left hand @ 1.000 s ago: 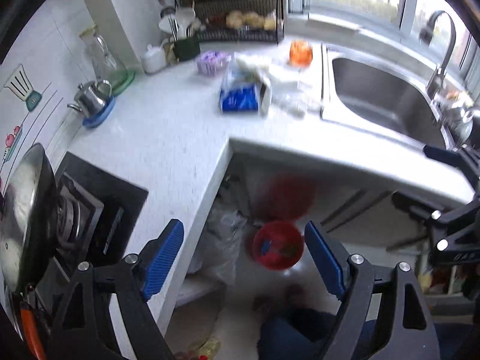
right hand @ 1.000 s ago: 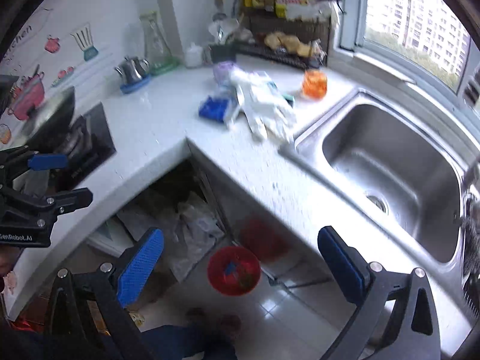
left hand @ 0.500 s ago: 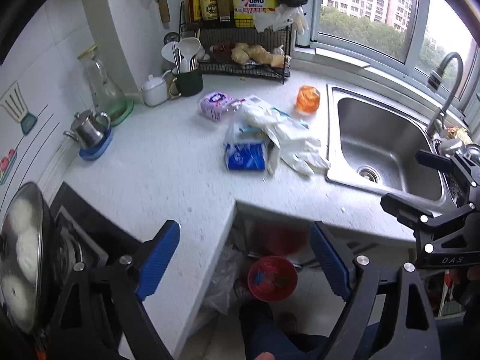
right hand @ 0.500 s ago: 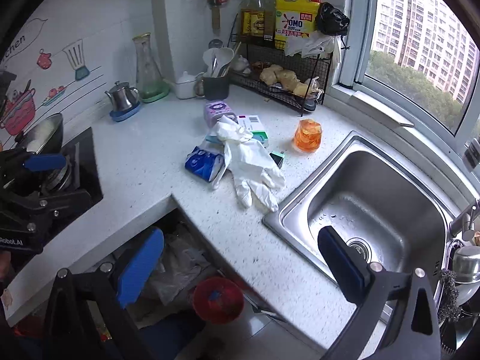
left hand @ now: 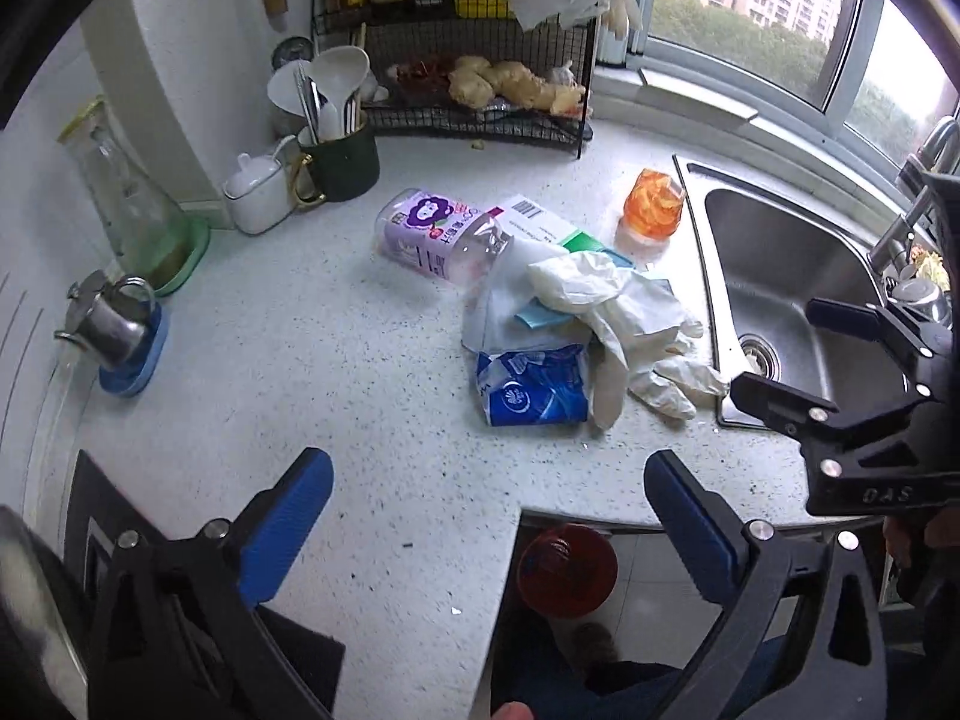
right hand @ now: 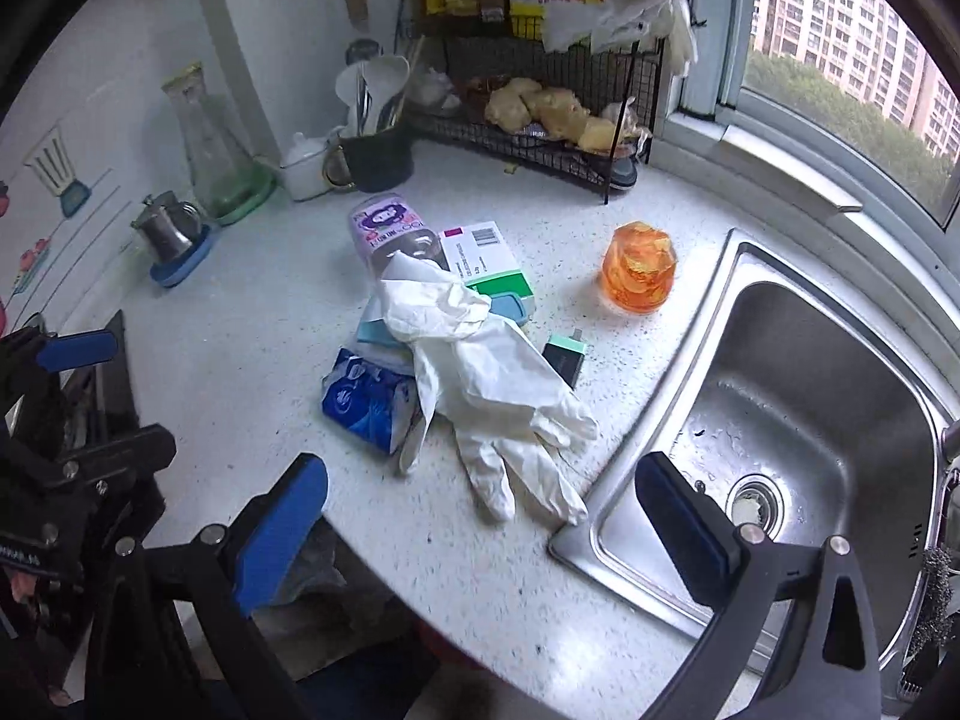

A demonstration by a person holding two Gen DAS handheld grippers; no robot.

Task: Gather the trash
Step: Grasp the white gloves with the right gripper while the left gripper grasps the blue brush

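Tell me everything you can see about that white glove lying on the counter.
The white glove looks like thin, crumpled rubber or latex, limp and empty. It lies flat on the speckled counter, cuff bunched toward the back, fingers spread toward the sink edge. It drapes over a blue tissue pack and a light blue item, and its bunched end lies against a green-and-white box. Neither gripper touches it.
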